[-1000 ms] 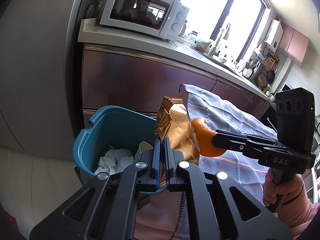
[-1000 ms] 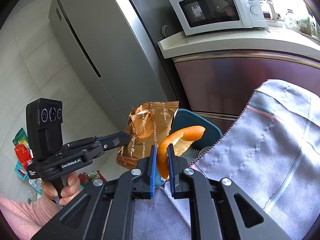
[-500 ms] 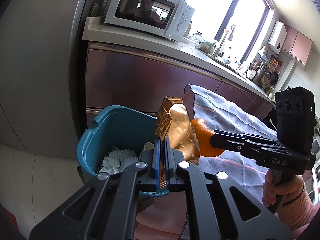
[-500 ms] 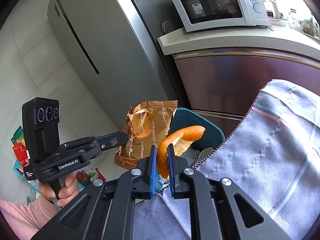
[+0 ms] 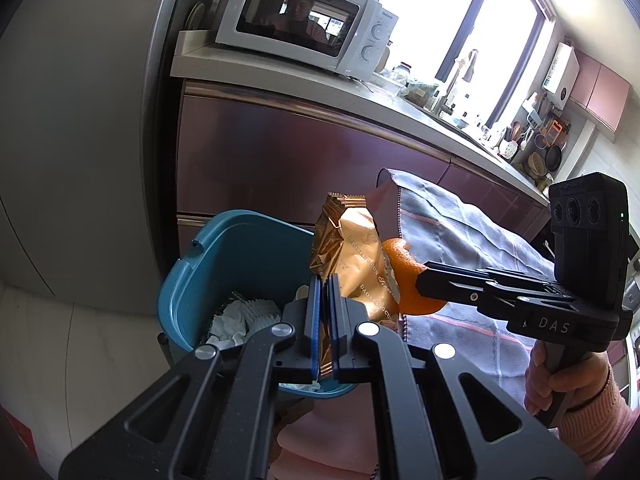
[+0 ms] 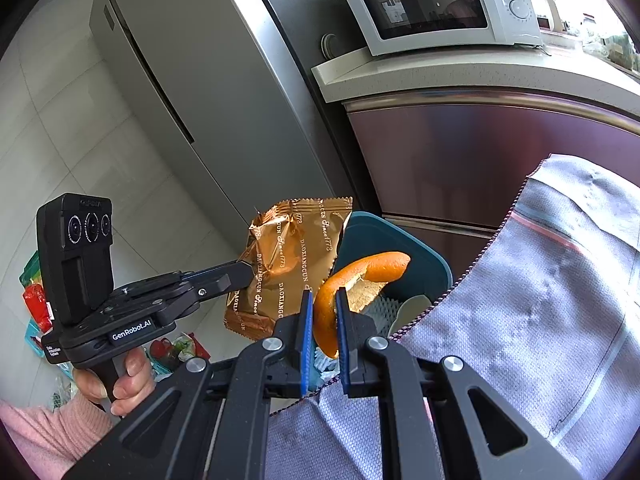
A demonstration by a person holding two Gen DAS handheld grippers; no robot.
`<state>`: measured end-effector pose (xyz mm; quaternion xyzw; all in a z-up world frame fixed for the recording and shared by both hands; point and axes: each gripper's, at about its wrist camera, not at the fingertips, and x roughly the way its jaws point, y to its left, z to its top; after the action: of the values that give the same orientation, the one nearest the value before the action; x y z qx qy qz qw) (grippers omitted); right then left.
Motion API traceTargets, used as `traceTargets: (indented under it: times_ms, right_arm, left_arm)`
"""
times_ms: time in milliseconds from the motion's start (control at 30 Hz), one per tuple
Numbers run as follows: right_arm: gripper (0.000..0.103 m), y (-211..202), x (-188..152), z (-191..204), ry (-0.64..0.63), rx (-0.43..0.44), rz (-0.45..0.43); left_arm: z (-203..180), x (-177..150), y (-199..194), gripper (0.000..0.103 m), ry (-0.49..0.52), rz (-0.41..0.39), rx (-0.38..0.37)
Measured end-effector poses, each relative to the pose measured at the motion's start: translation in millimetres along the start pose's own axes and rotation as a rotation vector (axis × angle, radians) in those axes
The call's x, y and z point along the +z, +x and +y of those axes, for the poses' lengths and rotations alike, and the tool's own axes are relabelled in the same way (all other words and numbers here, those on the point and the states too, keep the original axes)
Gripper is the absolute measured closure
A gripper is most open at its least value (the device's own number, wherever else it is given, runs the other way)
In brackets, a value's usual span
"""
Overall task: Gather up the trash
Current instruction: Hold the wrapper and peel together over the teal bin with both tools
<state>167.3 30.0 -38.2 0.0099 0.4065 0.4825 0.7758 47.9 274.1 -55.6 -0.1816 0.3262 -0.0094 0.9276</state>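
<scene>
My left gripper (image 5: 325,280) is shut on a crinkled gold snack wrapper (image 5: 352,256), held upright above the near rim of a teal trash bin (image 5: 224,256). The bin holds white paper and foam netting (image 5: 244,314). My right gripper (image 6: 322,300) is shut on a curled orange peel (image 6: 360,276), held just right of the wrapper (image 6: 288,268) and in front of the bin (image 6: 400,256). The right gripper also shows in the left wrist view (image 5: 424,276) with the peel (image 5: 404,276). The left gripper shows in the right wrist view (image 6: 244,270).
A table under a grey checked cloth (image 6: 540,312) lies to the right of the bin. Behind stand maroon cabinets (image 5: 300,160), a worktop with a white microwave (image 5: 300,24) and a steel fridge (image 6: 192,80). Coloured packets (image 6: 36,304) lie on the tiled floor at the left.
Both grippers have moved a little forward and down towards the bin, still holding the wrapper and the peel. The bin now sits nearer the centre of the left wrist view.
</scene>
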Motion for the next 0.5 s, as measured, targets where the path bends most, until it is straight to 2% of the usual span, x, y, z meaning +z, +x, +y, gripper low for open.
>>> traceTargets:
  times_ms: [500]
  right_arm:
    - [0.093,21,6,-1,0.001,-0.01,0.044]
  left_arm:
    - [4,1,10,0.099,-0.016,0.008,0.021]
